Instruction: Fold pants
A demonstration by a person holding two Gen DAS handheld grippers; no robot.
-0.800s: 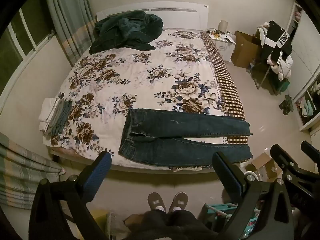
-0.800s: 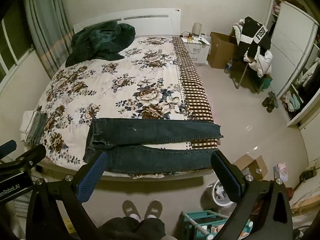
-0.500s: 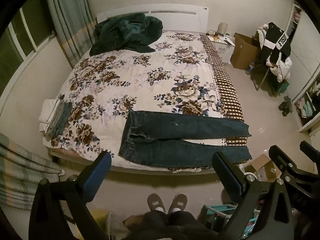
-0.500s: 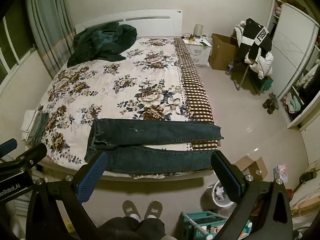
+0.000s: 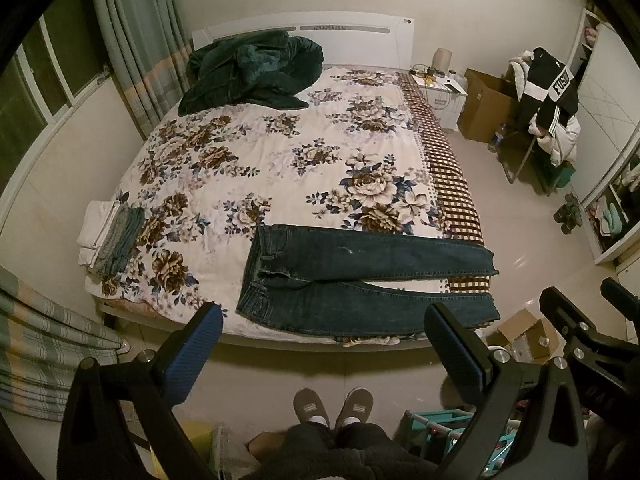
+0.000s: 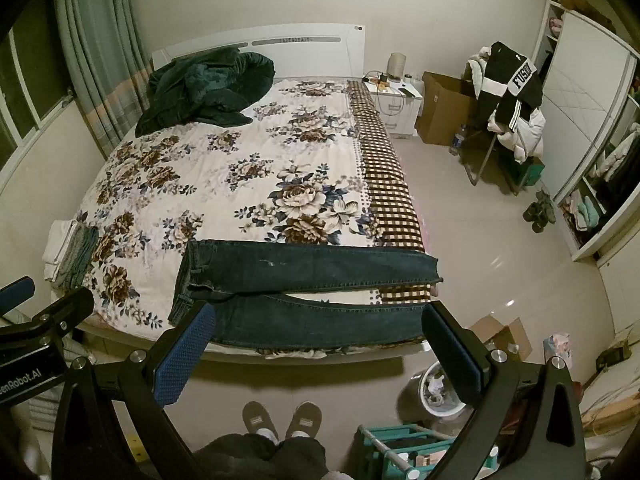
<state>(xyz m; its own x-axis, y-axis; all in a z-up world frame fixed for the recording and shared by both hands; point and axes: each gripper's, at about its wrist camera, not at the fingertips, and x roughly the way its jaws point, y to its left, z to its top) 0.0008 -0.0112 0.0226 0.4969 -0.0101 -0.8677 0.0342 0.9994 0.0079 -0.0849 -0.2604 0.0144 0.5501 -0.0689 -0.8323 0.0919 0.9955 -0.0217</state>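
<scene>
At the far left, green curtains (image 5: 132, 40) are hung beside a window. A small stack of folded clothes (image 5: 108, 240), white and grey-green, is seen at the left edge of the bed (image 5: 248, 168), which is covered by a floral quilt. A dark green blanket (image 5: 252, 72) is heaped near the white headboard.

In the right wrist view, part of the left gripper is seen at the left border, and lettering ending in "Robot.AI" can be read on its black body.

The left gripper (image 5: 324, 344) is held above the floor in front of the bed, with its blue-padded jaws spread as wide as they go and nothing between them. The pants (image 5: 360, 280), dark blue jeans, are laid flat across the near edge of the bed, waistband to the left, both legs stretched to the right and slightly parted, the hems over a brown checked strip of bedding. A person's grey slippers (image 5: 332, 404) are seen below, on the floor.

The right gripper (image 6: 316, 344) is likewise held fully spread and empty, short of the pants.

Further right, a white nightstand (image 6: 396, 100) and a cardboard box (image 6: 444, 108) are placed against the wall. A black and white jacket (image 6: 512, 88) is draped over a chair, with letters reading "FUS" visible; the rest cannot be told. A white wardrobe (image 6: 584, 92) is stood at the far right.
</scene>
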